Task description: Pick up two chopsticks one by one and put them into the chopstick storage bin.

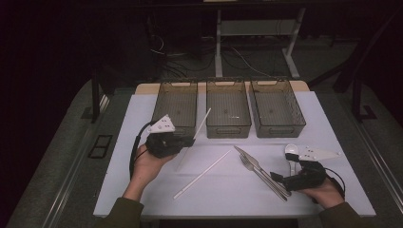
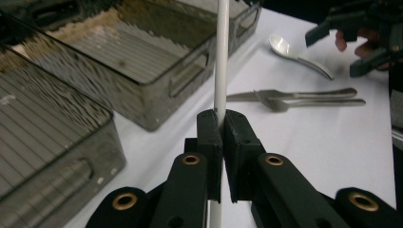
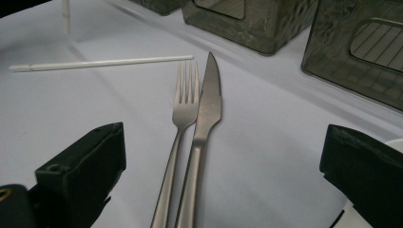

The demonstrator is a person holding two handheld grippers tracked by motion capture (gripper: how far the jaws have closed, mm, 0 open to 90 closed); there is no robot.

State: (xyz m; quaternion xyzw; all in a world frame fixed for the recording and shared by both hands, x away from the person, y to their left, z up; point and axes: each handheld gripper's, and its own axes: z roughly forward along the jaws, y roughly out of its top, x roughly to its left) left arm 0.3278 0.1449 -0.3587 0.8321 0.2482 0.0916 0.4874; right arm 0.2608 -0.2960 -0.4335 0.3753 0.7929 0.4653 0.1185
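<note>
Left tool (image 2: 221,124) clamped, right tool (image 3: 223,161) spread wide

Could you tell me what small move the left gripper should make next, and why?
Probably carry the white stick on over the nearest bin and release: the left gripper is shut on it, beside that bin's rim.
</note>
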